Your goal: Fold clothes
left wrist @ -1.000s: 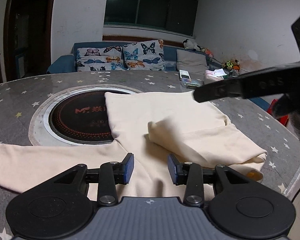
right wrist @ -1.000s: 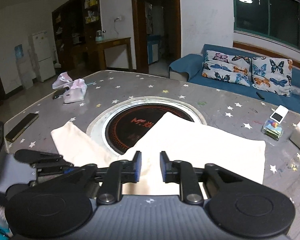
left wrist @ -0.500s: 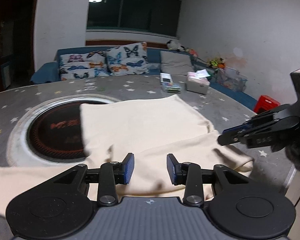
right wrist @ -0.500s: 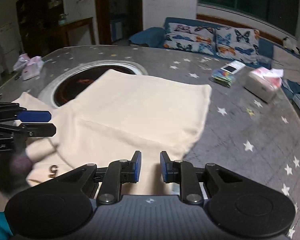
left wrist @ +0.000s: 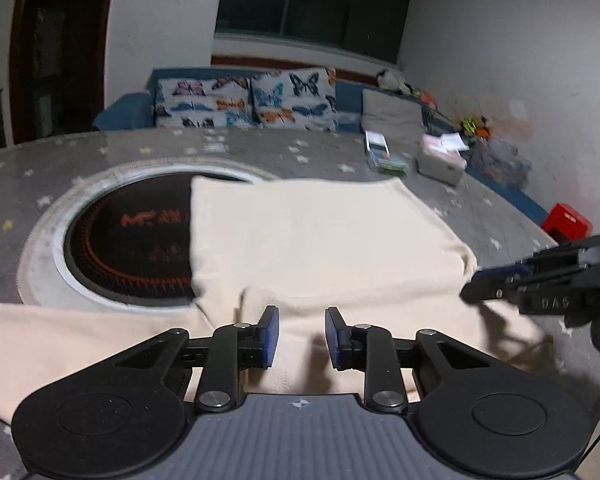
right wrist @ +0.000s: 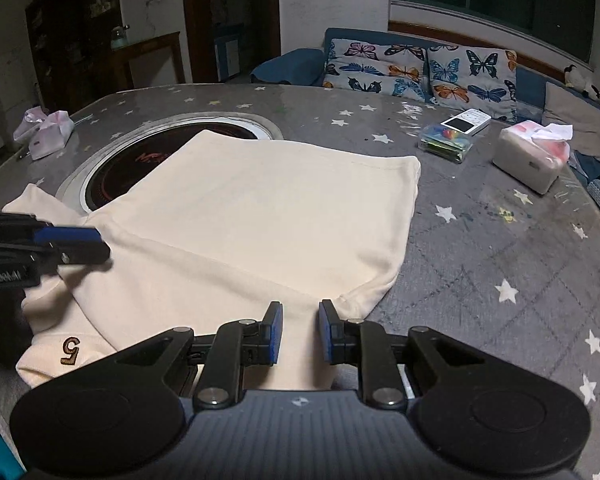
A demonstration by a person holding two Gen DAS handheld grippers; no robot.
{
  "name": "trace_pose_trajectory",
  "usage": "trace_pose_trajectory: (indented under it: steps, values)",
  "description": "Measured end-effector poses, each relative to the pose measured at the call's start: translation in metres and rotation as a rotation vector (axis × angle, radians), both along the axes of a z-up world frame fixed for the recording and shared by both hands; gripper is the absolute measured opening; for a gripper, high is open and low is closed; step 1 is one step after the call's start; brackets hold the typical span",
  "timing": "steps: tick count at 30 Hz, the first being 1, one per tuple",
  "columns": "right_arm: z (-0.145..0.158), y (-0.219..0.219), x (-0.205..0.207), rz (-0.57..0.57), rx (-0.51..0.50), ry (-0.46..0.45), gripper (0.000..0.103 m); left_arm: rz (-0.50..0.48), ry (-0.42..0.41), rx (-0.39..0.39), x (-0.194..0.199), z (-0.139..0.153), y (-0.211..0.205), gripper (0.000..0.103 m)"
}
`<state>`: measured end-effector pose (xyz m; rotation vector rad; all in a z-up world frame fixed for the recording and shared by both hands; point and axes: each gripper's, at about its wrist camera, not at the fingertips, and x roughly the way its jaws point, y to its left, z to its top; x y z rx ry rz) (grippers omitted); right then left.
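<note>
Now | cream garment [right wrist: 260, 216] lay partly folded on the star-patterned table [right wrist: 480, 248], one edge over the round black inset [left wrist: 132, 240] | left gripper [left wrist: 299, 336] parted, empty, above cloth | right gripper [right wrist: 300, 330] parted, empty, at the near hem

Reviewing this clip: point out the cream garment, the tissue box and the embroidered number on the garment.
cream garment [right wrist: 268, 208], right wrist view, middle of the flat folded body.
tissue box [right wrist: 528, 162], right wrist view, its front side wall.
embroidered number [right wrist: 70, 351], right wrist view, brown stitching on the near-left fold.
</note>
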<state>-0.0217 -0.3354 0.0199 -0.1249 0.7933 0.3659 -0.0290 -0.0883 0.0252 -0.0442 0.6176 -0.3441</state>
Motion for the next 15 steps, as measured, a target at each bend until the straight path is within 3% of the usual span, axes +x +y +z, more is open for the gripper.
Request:
trace_pose_trajectory:
  steps: [10,12,15]
  values:
    - [0.002,0.006,-0.001,0.006,-0.017,-0.002,0.021,0.025,0.003,-0.003,-0.002,-0.002,0.01,0.028]
    - [0.005,0.009,-0.003,0.018,-0.019,-0.008,0.027,0.051,-0.014,0.003,-0.011,0.003,0.021,0.028]
    - [0.009,0.018,-0.009,0.066,-0.031,-0.018,0.027,0.14,-0.014,0.018,-0.022,0.005,0.046,0.028]
